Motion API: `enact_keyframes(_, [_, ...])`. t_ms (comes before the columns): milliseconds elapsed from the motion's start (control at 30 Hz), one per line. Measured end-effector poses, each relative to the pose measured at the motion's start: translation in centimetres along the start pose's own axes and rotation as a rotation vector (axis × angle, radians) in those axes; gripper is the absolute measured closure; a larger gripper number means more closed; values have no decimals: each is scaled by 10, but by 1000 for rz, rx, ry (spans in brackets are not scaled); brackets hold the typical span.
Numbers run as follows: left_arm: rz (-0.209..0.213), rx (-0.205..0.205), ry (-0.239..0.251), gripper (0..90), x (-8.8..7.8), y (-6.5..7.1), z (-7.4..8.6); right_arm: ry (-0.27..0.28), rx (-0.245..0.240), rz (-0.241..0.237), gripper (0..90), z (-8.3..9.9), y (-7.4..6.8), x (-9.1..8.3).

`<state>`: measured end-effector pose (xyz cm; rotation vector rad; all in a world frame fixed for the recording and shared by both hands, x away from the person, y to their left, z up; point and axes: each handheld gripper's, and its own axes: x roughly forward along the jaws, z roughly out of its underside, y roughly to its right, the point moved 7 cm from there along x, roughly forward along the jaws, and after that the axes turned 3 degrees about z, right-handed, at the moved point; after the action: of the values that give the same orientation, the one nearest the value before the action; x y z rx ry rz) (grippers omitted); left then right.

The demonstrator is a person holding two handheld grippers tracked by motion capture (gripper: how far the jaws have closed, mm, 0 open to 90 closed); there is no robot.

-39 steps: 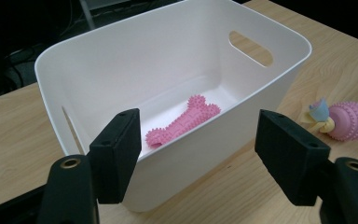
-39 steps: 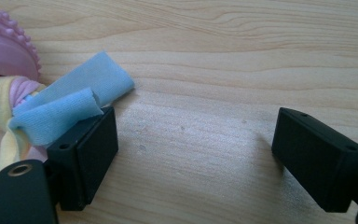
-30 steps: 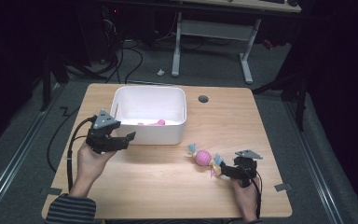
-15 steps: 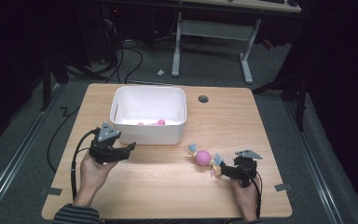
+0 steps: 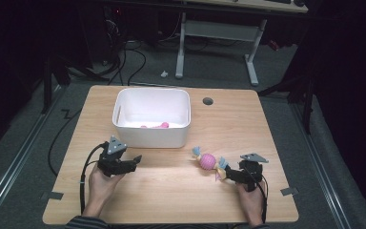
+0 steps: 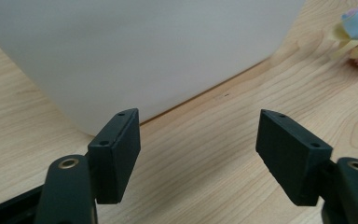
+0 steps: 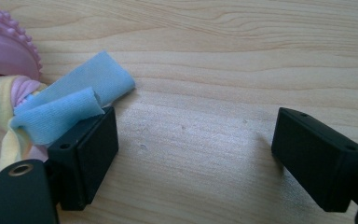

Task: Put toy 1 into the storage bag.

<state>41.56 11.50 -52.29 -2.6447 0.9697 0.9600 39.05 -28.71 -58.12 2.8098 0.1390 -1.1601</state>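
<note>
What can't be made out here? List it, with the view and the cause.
- Pink things in the bin, high view: too small, partly behind the front wall.
- Bin's inside, left gripper view: hidden by its wall.
- Toy, right gripper view: cut off by the left edge.
- Right tool, high view: too small to tell whether it touches the toy.

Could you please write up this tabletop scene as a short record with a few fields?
surface: light wooden table
container: white plastic bin, upright, a pink item inside
toy: pink knobbly ball with pastel cloth strips, lying on the table to the right of the bin
left gripper: jaws open, nothing between them, near the bin's front wall
right gripper: jaws open, one jaw beside the toy's blue cloth strip, nothing gripped
</note>
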Motion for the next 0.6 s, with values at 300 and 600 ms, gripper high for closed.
enact_keyframes(300, [-17,-9,-24,308,14,1,15,1,2,1,145,0,0,0])
enact_keyframes(600, [-60,-24,-52,308,28,-2,27,0,6,3,145,0,-1,0])
